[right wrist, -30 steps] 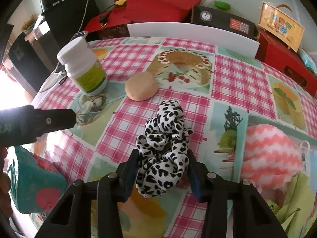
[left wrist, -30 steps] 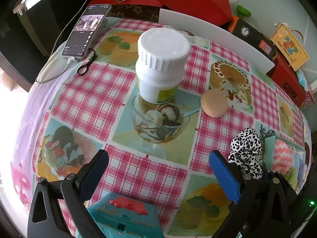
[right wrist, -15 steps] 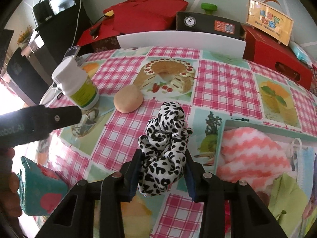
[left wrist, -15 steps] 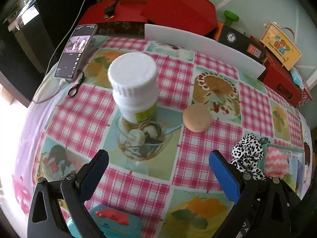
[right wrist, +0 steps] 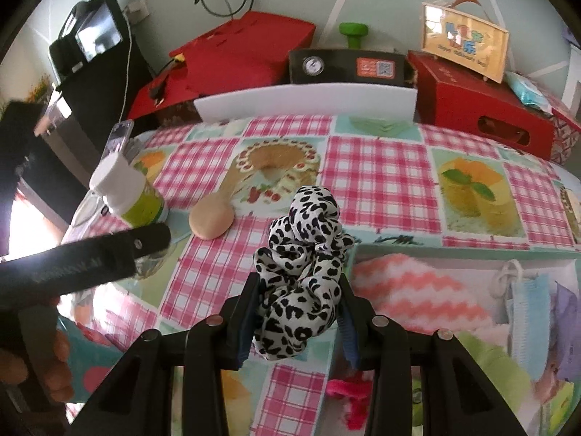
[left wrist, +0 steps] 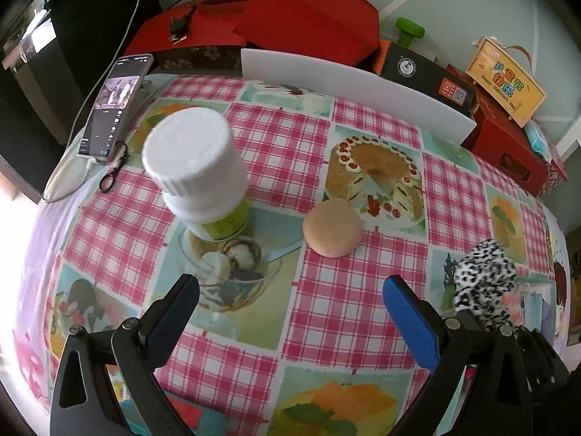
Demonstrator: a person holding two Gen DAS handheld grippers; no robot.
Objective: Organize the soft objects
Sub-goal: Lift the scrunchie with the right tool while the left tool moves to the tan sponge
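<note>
My right gripper [right wrist: 296, 321] is shut on a black-and-white spotted scrunchie [right wrist: 301, 272], held above the checked tablecloth at the left edge of a teal-rimmed box [right wrist: 454, 250]. A pink zigzag soft pad [right wrist: 417, 290] and a blue face mask [right wrist: 523, 309] lie in that box. The left wrist view shows the scrunchie [left wrist: 484, 283] at the far right. My left gripper [left wrist: 290, 312] hangs open over the cloth with nothing between its fingers. A round beige puff [left wrist: 332, 227] lies just beyond it, and a white bottle [left wrist: 198, 178] stands to the puff's left.
A phone [left wrist: 116, 105] with a cable lies at the far left corner. A white board [left wrist: 348, 83] lines the table's back edge, with red boxes [left wrist: 308, 14] and a black case [left wrist: 425, 72] behind it. A teal container [right wrist: 90, 356] sits at the near left.
The right gripper has tightened on the scrunchie, lifted it and carried it rightward to the box's edge. The left gripper has shifted right, so the bottle now sits further left in its view.
</note>
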